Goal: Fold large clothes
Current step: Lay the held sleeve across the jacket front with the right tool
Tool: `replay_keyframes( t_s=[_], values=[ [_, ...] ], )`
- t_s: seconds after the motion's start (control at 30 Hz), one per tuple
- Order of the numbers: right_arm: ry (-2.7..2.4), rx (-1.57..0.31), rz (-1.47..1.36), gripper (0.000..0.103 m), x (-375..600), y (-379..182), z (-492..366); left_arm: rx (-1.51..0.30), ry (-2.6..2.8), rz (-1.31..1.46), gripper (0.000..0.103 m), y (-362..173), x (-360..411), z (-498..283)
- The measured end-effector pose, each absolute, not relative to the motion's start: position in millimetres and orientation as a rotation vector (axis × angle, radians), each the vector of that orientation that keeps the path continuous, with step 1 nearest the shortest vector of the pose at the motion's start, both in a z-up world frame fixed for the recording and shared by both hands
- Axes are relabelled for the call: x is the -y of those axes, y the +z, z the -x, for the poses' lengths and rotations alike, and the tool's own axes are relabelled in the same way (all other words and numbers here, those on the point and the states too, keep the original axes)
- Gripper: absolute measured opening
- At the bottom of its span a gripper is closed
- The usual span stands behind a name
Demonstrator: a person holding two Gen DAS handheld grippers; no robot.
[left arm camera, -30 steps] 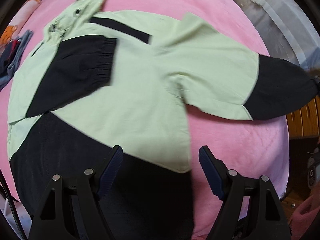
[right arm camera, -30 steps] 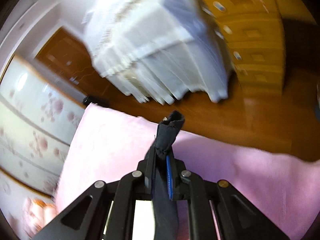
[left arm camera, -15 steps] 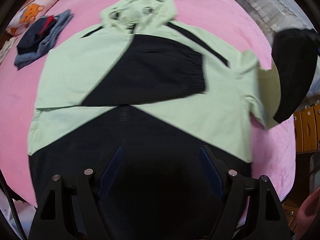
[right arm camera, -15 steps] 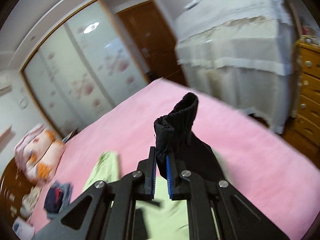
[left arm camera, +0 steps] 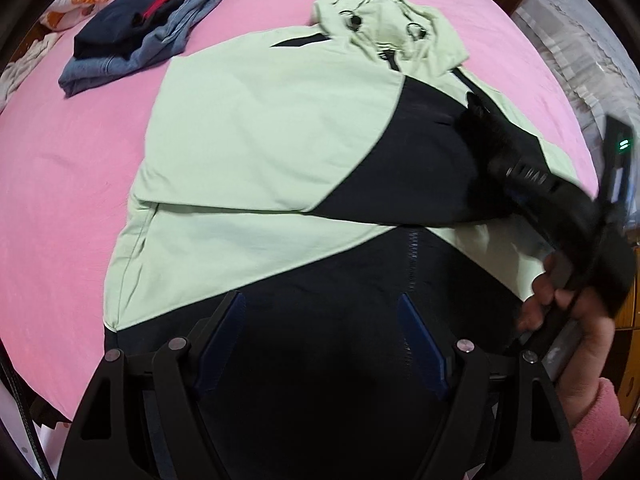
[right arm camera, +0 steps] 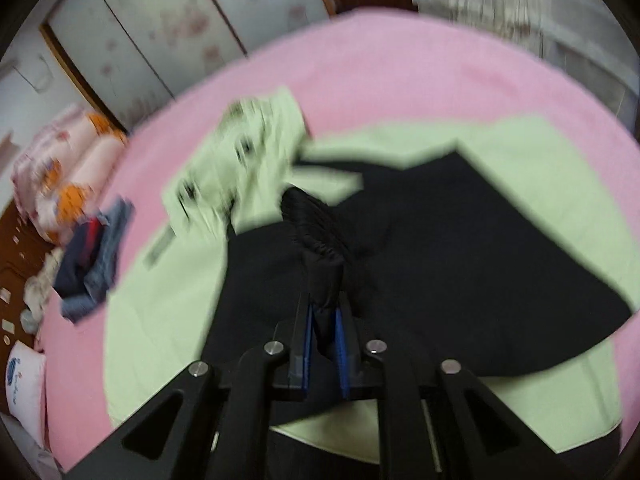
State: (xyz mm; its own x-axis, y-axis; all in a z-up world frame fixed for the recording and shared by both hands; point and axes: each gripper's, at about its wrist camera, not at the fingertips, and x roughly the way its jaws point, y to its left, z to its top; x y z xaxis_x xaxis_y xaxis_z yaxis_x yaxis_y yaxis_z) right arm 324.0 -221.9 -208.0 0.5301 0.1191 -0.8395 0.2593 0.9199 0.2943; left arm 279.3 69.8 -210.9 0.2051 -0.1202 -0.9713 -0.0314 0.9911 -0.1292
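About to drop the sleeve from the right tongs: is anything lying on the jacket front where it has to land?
Nothing visible. The right tongs hold the black cuff over the jacket, whose front shows only its own folded sleeve. The pile of folded clothes lies apart on the pink bed.

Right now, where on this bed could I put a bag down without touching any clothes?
Bare pink bed lies left of the jacket, below the folded pile, and beyond the hood toward the far edge. The middle and right side are crowded: jacket, right gripper holding its sleeve.
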Motion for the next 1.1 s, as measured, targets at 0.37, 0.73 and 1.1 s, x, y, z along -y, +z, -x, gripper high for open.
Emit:
replay_keyframes(
  t_s=[0.37, 0.73, 1.1],
  values=[
    [-0.031, -1.103, -0.475, 0.036, 238.2, -205.4, -295.2, -1.340, -0.181, 0.176, 0.077, -209.3, -40.8, -303.9],
    [-0.110, -1.104, -0.500, 0.045, 308.5, -192.3, -235.6, -1.271, -0.231, 0.386, 0.077, -230.5, 32.7, -354.4],
    [-0.075, -1.220, -0.451, 0.045, 362.5, -212.5, -200.1, -1.346, -0.066, 0.462, 0.046, -283.6, 72.9, -380.0]
  ],
)
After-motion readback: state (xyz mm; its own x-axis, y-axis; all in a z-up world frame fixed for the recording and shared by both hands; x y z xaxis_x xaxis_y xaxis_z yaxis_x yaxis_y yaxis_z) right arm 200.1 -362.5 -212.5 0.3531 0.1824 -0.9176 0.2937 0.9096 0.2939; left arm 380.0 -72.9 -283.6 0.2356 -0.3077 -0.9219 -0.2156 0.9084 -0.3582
